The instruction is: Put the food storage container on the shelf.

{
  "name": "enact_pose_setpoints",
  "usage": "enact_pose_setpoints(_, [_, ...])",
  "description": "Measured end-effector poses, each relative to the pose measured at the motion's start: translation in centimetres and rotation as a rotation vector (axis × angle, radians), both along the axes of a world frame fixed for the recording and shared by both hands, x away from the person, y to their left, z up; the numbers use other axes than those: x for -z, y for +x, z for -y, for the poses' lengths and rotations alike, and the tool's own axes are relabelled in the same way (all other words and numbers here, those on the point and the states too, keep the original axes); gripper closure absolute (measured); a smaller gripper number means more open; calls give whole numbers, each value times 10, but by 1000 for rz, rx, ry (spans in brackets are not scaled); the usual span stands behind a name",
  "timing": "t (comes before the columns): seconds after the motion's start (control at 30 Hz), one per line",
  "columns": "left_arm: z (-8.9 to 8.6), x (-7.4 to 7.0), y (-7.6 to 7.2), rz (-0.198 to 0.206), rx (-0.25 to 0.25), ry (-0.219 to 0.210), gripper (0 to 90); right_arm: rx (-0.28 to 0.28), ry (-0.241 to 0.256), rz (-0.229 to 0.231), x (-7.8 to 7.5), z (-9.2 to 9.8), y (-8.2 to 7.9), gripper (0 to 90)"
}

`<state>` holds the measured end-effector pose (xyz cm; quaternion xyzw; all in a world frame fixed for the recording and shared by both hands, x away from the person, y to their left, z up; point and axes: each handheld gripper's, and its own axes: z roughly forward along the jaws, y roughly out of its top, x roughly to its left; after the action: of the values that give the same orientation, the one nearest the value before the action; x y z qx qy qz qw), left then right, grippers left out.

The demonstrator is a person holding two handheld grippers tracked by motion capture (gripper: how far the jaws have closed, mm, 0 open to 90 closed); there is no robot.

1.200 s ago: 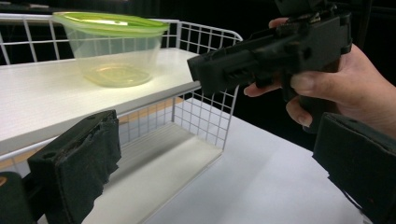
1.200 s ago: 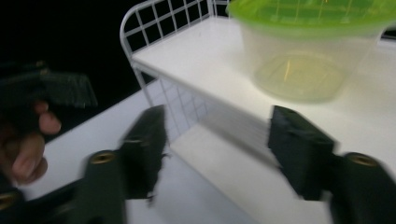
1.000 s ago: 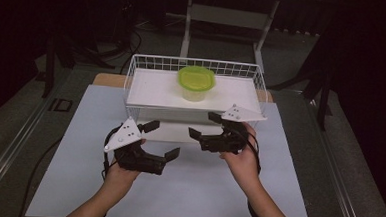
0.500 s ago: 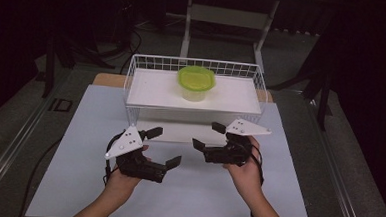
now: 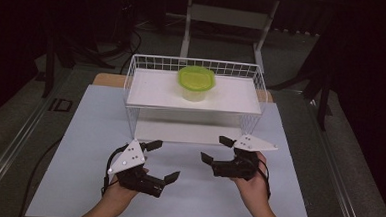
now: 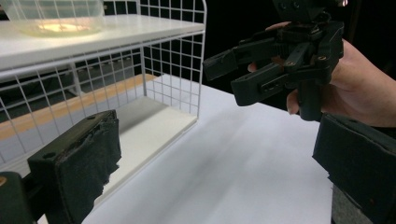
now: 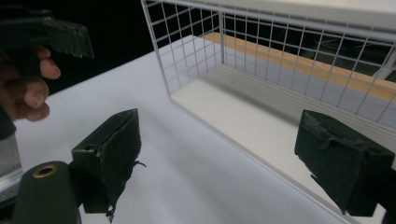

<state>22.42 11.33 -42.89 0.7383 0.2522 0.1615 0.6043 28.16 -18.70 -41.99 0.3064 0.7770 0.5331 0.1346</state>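
Currently both left gripper (image 5: 162, 161) and right gripper (image 5: 218, 151) gape empty near table's front edge, presumably staged for the lidded container (image 5: 196, 83) on the wire shelf (image 5: 147, 88)

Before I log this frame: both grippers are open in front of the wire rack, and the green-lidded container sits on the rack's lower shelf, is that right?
Not quite: the high view shows the green-lidded container on the top shelf of the wire rack, not the lower shelf. The rest holds: the left gripper and right gripper are both open in front of the rack.

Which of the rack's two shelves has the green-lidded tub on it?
The top shelf: the tub sits on it, while the bottom shelf is bare.
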Motion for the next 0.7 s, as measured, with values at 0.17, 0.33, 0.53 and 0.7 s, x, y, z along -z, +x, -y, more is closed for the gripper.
enact_pose_setpoints(0.17, [-1, 13, -3, -29, 7, 15, 15, -2, -1, -1, 11, 9, -8, 143])
enact_pose_setpoints(0.33, [-3, 22, -6, -48, 10, 14, 15, 3, -4, -11, 21, 21, -15, 144])
enact_pose_setpoints(0.53, [-8, 28, -10, -48, 7, 25, 15, -2, -10, -41, 34, 33, -24, 143])
enact_pose_setpoints(0.7, [-18, 37, -14, -61, 8, 35, 15, 11, -1, -40, 42, 43, -33, 143])
